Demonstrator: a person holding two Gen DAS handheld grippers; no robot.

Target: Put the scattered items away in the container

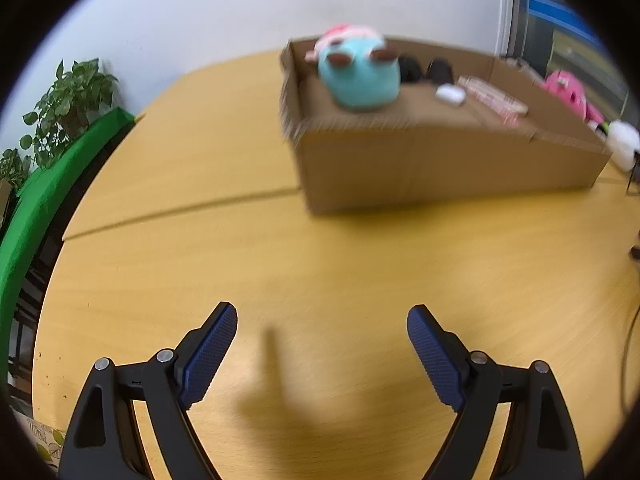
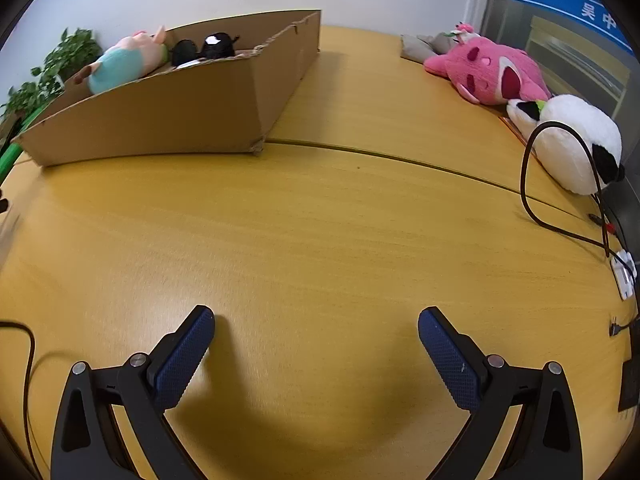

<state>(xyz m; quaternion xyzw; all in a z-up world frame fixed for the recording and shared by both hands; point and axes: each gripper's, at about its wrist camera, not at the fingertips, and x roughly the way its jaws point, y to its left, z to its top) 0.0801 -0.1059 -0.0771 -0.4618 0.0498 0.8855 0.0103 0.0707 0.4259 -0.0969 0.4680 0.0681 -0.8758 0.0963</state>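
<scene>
A shallow cardboard box (image 1: 440, 160) (image 2: 160, 120) stands on the yellow wooden table. Inside it lie a teal and pink plush toy (image 1: 360, 76) (image 2: 124, 64), black sunglasses (image 1: 424, 70) (image 2: 208, 48), a small white case (image 1: 450, 94) and a pink flat pack (image 1: 494, 100). My left gripper (image 1: 322, 322) hangs open over bare tabletop in front of the box, nothing between its blue pads. My right gripper (image 2: 316, 326) is also open and empty over the table. A pink plush (image 2: 488, 70) (image 1: 568, 92) and a white panda plush (image 2: 572, 140) (image 1: 622, 142) lie on the table to the right of the box.
A black cable (image 2: 560, 184) loops in front of the panda plush toward a white plug (image 2: 624, 276) at the right edge. Another cable (image 2: 28, 360) curls at the left. A potted plant (image 1: 68, 100) and a green curved edge (image 1: 48, 188) stand beyond the table's left side.
</scene>
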